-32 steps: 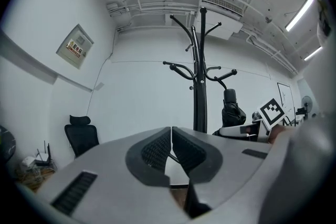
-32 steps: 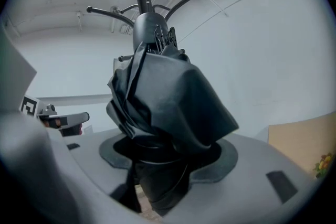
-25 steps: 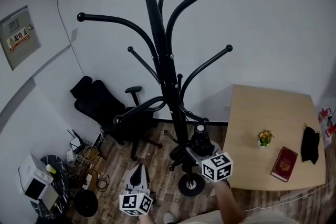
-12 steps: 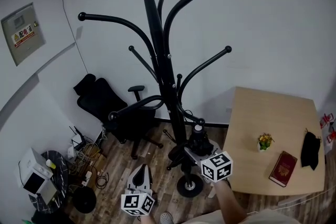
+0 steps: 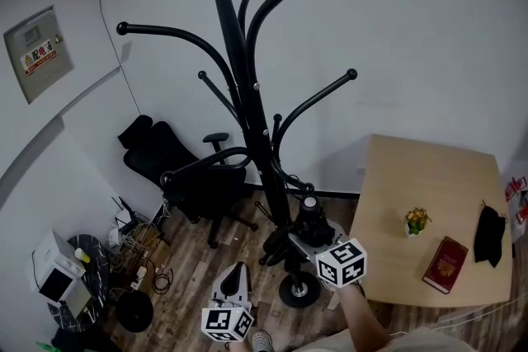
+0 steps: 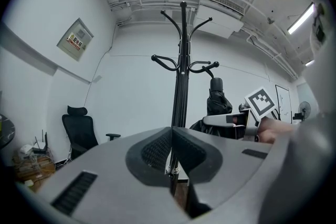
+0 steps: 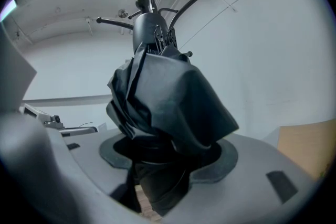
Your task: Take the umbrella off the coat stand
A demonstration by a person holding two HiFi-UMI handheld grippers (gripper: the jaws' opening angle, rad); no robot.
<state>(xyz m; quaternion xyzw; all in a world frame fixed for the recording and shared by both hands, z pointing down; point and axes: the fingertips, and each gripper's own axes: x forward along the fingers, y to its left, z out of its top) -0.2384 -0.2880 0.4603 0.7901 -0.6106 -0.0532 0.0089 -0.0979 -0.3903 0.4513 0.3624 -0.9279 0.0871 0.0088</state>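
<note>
1. Now clamped in right gripper point(image 5: 304, 238) jaws: folded black umbrella point(image 5: 312, 214), just beside coat stand point(image 5: 247, 95) pole, low down.
2. Jaws of left gripper point(image 5: 238, 270) together, empty, near stand base.
3. Risk: could snag on low hook point(image 5: 307, 187) and tip stand; slick fabric may slip from jaws.
4. Wooden floor point(image 5: 190, 268) under stand; tabletop point(image 5: 429, 185) right of stand, office chair point(image 5: 177, 177) left, white walls.

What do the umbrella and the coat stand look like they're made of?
The umbrella looks like thin synthetic fabric, likely nylon or polyester: matte black with a faint sheen, bunched in soft creased folds. The coat stand looks like painted metal tube: glossy black, slim curved arms with ball ends, though the knobs could be plastic.
</note>
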